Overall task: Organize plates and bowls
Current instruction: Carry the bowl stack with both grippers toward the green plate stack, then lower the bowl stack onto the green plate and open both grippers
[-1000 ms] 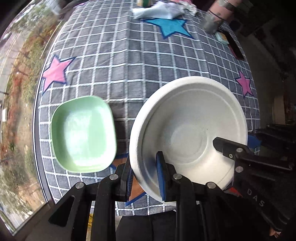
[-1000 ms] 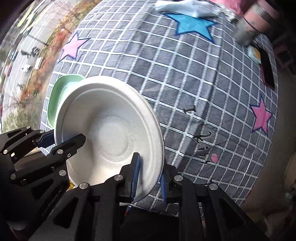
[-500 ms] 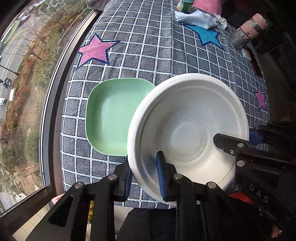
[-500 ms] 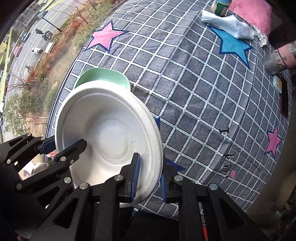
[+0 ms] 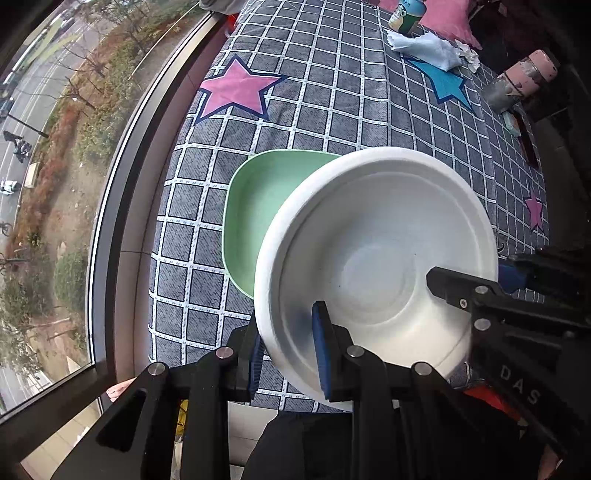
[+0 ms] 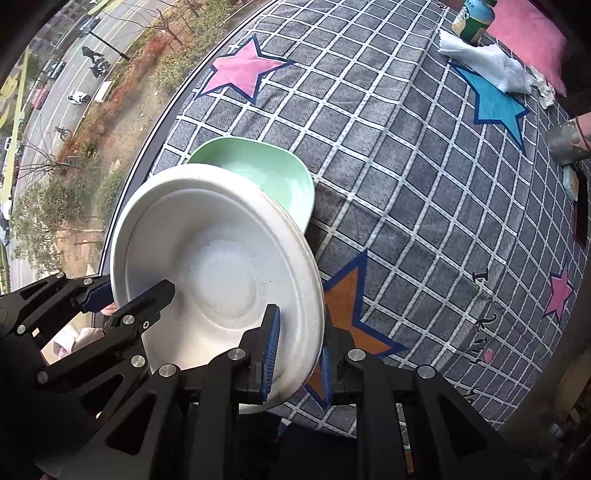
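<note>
Jaws: left gripper (image 5: 288, 354) and right gripper (image 6: 295, 354) each clamp the white bowl's (image 5: 376, 266) rim.
Risk: uneven release tips it off the green dish (image 5: 258, 210), near the window edge.

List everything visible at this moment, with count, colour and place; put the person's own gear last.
White bowl: one, white, held above the table's near edge.
Green plate: one, pale green, on the cloth, partly behind the bowl.
Tablecloth: one, grey check with stars.
Jar: one, far end.
White cloth: one, crumpled, beside the jar.
Pink cushion: one, far end.
Left gripper: black, jaws shut on the bowl's rim.
Right gripper: black, jaws shut on the opposite rim.
</note>
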